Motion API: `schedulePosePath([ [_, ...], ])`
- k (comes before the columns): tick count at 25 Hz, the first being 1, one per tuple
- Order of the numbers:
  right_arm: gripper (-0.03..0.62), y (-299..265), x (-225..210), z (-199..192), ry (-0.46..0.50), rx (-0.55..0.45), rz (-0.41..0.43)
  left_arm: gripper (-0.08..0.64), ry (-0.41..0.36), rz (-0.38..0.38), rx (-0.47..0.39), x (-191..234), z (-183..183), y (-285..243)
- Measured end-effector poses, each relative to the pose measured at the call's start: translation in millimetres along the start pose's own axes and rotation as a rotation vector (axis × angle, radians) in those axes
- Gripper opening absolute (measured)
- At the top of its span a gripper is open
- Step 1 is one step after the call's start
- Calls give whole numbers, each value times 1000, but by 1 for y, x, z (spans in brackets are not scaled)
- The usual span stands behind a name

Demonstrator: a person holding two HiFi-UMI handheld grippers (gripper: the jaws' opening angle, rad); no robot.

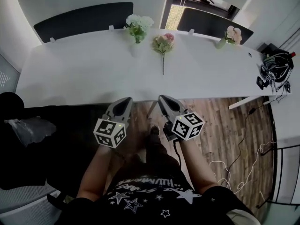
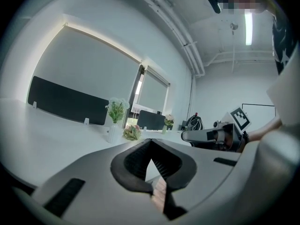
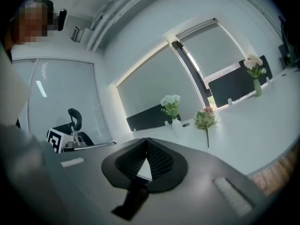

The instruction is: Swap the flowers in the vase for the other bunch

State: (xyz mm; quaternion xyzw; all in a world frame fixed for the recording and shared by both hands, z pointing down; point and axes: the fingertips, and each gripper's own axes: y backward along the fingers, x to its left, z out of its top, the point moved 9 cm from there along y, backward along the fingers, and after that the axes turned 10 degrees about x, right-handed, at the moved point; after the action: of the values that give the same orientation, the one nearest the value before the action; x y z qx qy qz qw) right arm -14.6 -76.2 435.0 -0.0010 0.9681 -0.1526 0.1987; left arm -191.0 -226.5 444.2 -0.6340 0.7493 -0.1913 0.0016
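Observation:
A white vase [image 1: 136, 47] with white and green flowers [image 1: 138, 25] stands at the far side of the long white table [image 1: 84, 74]. Just right of it a loose pink bunch [image 1: 163, 43] lies flat, its stem pointing toward me. Both show again in the gripper views: the white flowers [image 2: 116, 108] [image 3: 170, 102] and the pink bunch [image 2: 132, 132] [image 3: 205, 118]. My left gripper [image 1: 127, 100] and right gripper [image 1: 161, 99] are side by side at the table's near edge, well short of the flowers, both shut and empty.
A second small vase of pink flowers [image 1: 232, 35] stands at the table's far right. Dark screens [image 1: 84, 20] line the far edge. Black cables and gear [image 1: 274, 69] lie at the right end. A dark chair [image 1: 18, 125] is at my left, wood floor below.

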Motion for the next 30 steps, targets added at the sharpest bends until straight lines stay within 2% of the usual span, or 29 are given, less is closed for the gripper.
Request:
schedulePosePath([
  [7, 2, 23, 14, -12, 37, 20, -38, 8, -32, -22, 18, -16, -6, 7],
  [11, 2, 28, 12, -17, 35, 31, -30, 8, -20, -33, -8, -24, -4, 9],
  [16, 2, 41, 13, -18, 53, 38, -6, 8, -32, -15, 1, -41, -5, 8],
  [30, 2, 141, 16, -40, 76, 22, 51, 8, -68, 42, 14, -148, -28, 32],
])
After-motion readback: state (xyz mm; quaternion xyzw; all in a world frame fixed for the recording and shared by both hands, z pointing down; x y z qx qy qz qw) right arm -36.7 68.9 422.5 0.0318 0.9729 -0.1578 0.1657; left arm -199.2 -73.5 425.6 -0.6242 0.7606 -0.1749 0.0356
